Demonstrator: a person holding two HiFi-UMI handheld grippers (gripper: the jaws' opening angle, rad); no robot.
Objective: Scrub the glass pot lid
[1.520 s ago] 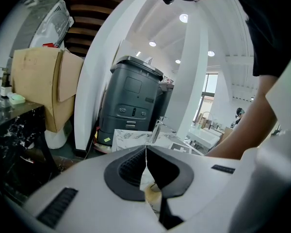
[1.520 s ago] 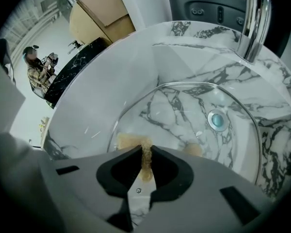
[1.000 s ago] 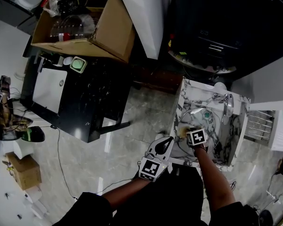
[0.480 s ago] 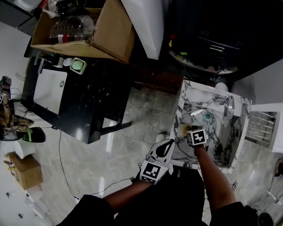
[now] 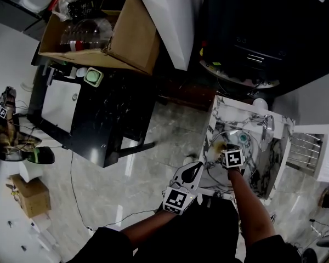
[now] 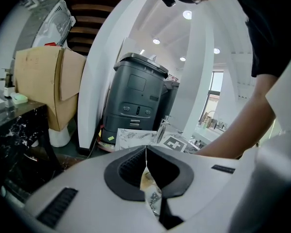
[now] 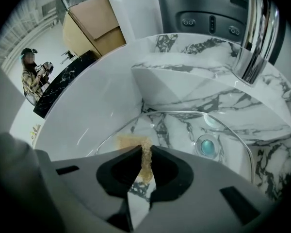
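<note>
A clear glass pot lid (image 7: pixel 184 130) lies in the marble sink (image 7: pixel 102 106), over the teal drain (image 7: pixel 206 146). My right gripper (image 7: pixel 144 150) is shut on a tan scrubbing pad (image 7: pixel 145 163), which rests on the near left part of the lid. In the head view the right gripper (image 5: pixel 223 148) reaches into the sink (image 5: pixel 274 163) and the pad (image 5: pixel 216 146) shows beside it. My left gripper (image 5: pixel 196 166) hovers just outside the sink's left rim. Its jaws (image 6: pixel 145 152) are shut with nothing between them.
A chrome faucet (image 7: pixel 257 33) stands over the sink's back right. A dark grey machine (image 6: pixel 136 96) sits behind the sink. A cardboard box (image 5: pixel 126 32) rests on a black table (image 5: pixel 98 114) to the left. A person (image 7: pixel 31 76) stands far off at the left.
The right gripper and pad have shifted slightly across the lid. The left gripper has barely moved. The head view has drifted a little.
</note>
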